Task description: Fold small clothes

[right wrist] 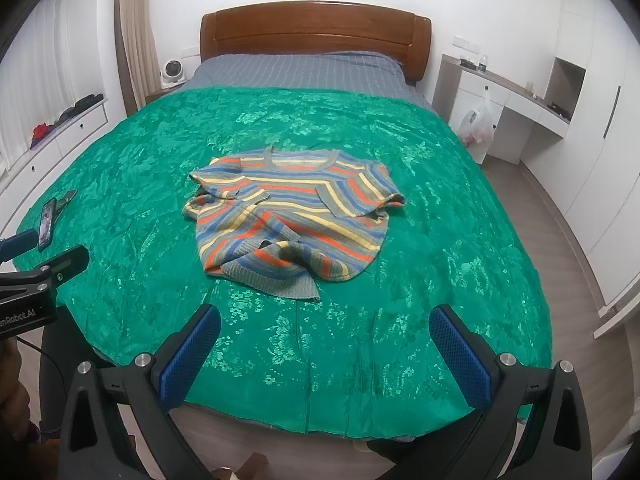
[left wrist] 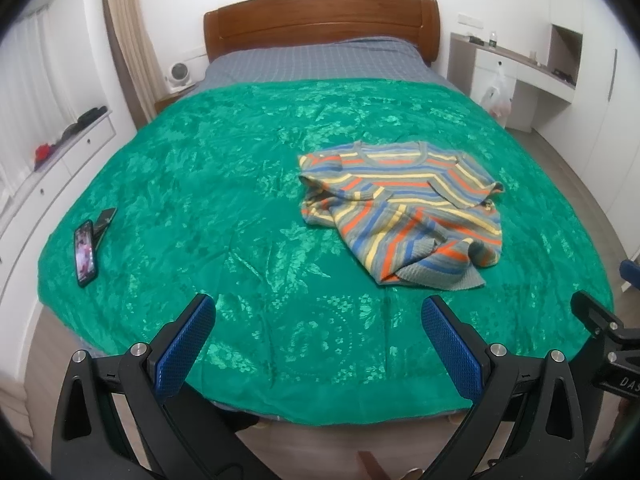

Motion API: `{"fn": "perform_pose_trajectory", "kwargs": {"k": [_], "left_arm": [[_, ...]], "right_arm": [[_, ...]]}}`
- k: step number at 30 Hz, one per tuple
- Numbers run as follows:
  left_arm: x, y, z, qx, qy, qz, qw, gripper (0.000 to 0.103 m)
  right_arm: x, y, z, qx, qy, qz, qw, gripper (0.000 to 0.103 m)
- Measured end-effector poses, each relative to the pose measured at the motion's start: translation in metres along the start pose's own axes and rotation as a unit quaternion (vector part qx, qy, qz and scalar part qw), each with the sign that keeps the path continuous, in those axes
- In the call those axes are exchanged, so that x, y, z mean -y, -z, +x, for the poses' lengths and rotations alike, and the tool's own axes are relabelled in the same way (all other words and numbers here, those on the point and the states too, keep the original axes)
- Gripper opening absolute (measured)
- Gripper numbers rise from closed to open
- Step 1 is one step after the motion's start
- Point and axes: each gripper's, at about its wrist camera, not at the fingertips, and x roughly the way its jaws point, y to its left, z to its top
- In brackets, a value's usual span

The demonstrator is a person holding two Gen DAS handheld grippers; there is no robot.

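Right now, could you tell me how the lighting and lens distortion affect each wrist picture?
Left wrist view: fisheye bows the green bedspread into a dome, corners go black, and sheen glints on its pattern; the striped shirt stays sharp. Right wrist view: same bowing and dark corners, the white wall behind the headboard is washed out, and the shirt is evenly lit.

In the right wrist view, the left gripper (right wrist: 44, 276) at the left edge bears white lettering cut off by the frame, reading "enRobot.AI". In the left wrist view, the right gripper (left wrist: 608, 332) shows white "DAS" (the rest runs out of frame).
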Motion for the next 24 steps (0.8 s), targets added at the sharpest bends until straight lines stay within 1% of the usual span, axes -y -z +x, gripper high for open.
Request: {"fn": "perform_pose_trajectory", "kwargs": {"k": [7, 24], "left_arm": [[-0.007, -0.001, 0.002, 0.0, -0.002, -0.007, 1.0, 0.103], [-0.008, 0.0, 0.01, -0.003, -0.007, -0.005, 1.0, 0.103]], "right_arm": [[0.004, 0.0, -0.005, 0.008, 0.002, 0.004, 1.0, 0.103], [0.01, 0.002, 0.001, 0.001, -0.003, 0.011, 1.0, 0.103]]}}
